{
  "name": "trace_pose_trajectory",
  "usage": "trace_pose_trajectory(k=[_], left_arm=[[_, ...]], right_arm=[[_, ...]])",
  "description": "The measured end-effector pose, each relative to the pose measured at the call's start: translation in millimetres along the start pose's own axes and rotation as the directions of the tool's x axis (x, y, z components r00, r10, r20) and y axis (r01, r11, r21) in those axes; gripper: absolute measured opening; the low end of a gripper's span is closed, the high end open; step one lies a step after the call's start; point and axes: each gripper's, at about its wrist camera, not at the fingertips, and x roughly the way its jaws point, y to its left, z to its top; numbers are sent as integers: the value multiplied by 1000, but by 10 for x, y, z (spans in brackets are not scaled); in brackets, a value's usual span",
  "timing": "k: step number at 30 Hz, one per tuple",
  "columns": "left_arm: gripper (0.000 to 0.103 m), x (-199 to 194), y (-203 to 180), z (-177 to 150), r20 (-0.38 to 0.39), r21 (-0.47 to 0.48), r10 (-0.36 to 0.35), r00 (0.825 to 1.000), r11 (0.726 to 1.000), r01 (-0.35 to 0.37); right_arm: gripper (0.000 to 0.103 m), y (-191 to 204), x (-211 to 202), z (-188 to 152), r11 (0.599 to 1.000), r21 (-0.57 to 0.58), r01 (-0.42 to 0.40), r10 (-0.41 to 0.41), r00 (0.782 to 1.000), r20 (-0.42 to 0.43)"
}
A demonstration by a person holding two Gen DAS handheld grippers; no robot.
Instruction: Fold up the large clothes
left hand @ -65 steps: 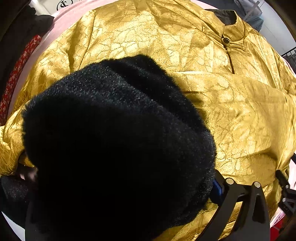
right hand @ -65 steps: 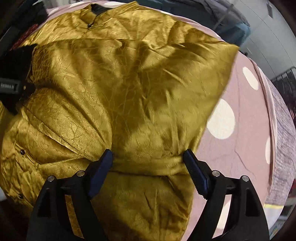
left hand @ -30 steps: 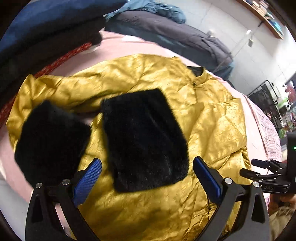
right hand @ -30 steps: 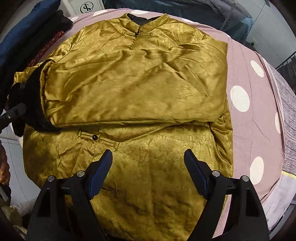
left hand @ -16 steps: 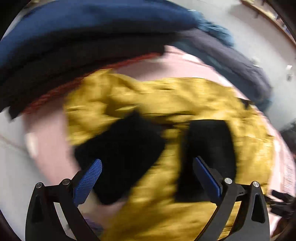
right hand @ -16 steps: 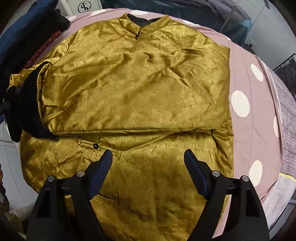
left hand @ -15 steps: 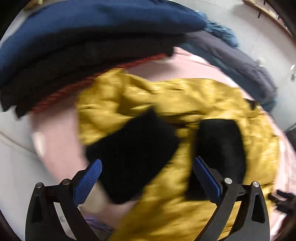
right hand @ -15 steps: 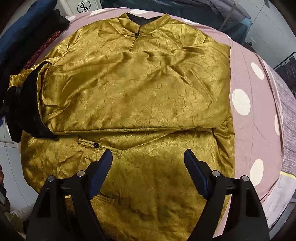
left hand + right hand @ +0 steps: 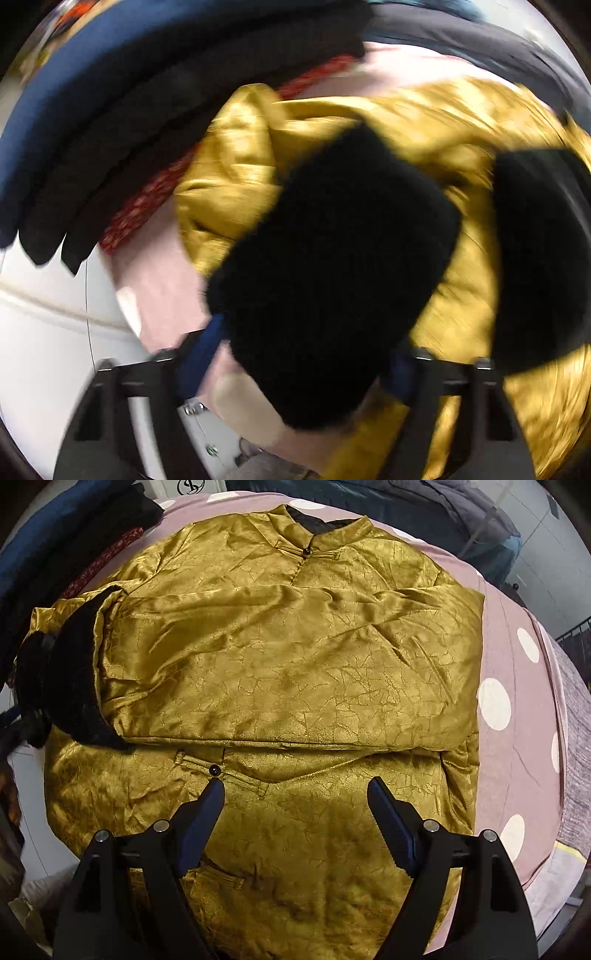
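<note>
A gold satin jacket (image 9: 288,672) with a mandarin collar lies face up on a pink dotted bedsheet (image 9: 517,709). One sleeve is folded across the chest, its black fur cuff (image 9: 77,701) at the left. In the blurred left wrist view a black fur cuff (image 9: 332,266) fills the space between the fingers of my left gripper (image 9: 299,354), which is open around it. A second fur cuff (image 9: 543,254) lies to the right on the gold jacket (image 9: 236,162). My right gripper (image 9: 295,794) is open and empty above the jacket's lower front.
A stack of dark blue, black and red patterned clothes (image 9: 110,122) sits at the bed's left side, also in the right wrist view (image 9: 55,554). Dark garments (image 9: 424,513) lie beyond the collar. The bed edge and white floor (image 9: 48,325) are at the left.
My left gripper has swung left and dropped close over the nearer fur cuff, which now sits between its fingers. The right gripper has hardly moved and stays open.
</note>
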Motion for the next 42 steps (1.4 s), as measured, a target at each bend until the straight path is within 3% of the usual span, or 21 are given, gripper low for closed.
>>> trace_pose_trajectory(k=[1, 2, 4, 8, 11, 14, 17, 20, 23, 27, 30, 33, 35, 39, 40, 42], left_arm=[[33, -10, 121, 55, 3, -41, -10, 1000, 999, 10], [25, -74, 346, 145, 26, -97, 14, 1000, 995, -12], [19, -251, 707, 242, 83, -178, 58, 995, 983, -43], [16, -803, 1627, 306, 199, -411, 146, 969, 910, -53], [16, -1170, 2092, 284, 269, -494, 207, 941, 868, -50], [16, -1265, 2353, 257, 264, -580, 155, 952, 814, 28], [16, -1260, 2295, 253, 253, -612, 79, 964, 785, 97], [16, -1349, 1856, 400, 285, -548, -60, 957, 808, 214], [16, -1557, 1213, 596, 323, -424, -238, 916, 829, 365], [16, -2071, 200, 919, 371, -193, -474, 799, 802, 565], [16, -2414, -537, 1119, 348, -40, -642, 683, 718, 695], [24, -2541, -1295, 1195, 240, 61, -748, 619, 648, 759], [31, -2486, -1876, 1121, 136, 111, -783, 607, 621, 776], [72, -2152, -2785, 797, -129, 167, -789, 600, 580, 798], [75, -2081, -2920, 686, -177, 177, -781, 599, 573, 800], [78, -1960, -3095, 502, -233, 210, -746, 624, 588, 782]], right_arm=[[79, -5, -16, -12, 1000, -5, 4, -4, 1000, 5], [79, -15, -36, -23, 1000, -8, 9, -9, 1000, 12], [79, -46, -91, -40, 1000, -7, 19, -18, 999, 38], [79, -163, -145, -52, 999, 24, 26, -27, 998, 58], [79, -284, -141, -31, 998, 68, 9, -13, 998, 55], [79, -370, -128, -1, 995, 103, -19, 14, 999, 48], [79, -390, -137, 29, 993, 110, -38, 32, 998, 57], [79, -371, -180, 46, 995, 93, -47, 40, 996, 75], [79, -388, -192, 60, 995, 84, -52, 45, 995, 84], [79, -490, -208, 34, 993, 106, -58, 48, 995, 91], [79, -626, -226, -7, 989, 139, -58, 44, 994, 98], [79, -811, -239, -75, 981, 189, -55, 36, 994, 103], [79, -959, -240, -130, 971, 233, -53, 31, 994, 100], [79, -1255, -218, -259, 945, 323, -45, 20, 996, 83], [79, -1343, -206, -293, 934, 354, -50, 24, 997, 76], [79, -1470, -182, -335, 914, 400, -66, 42, 997, 69]])
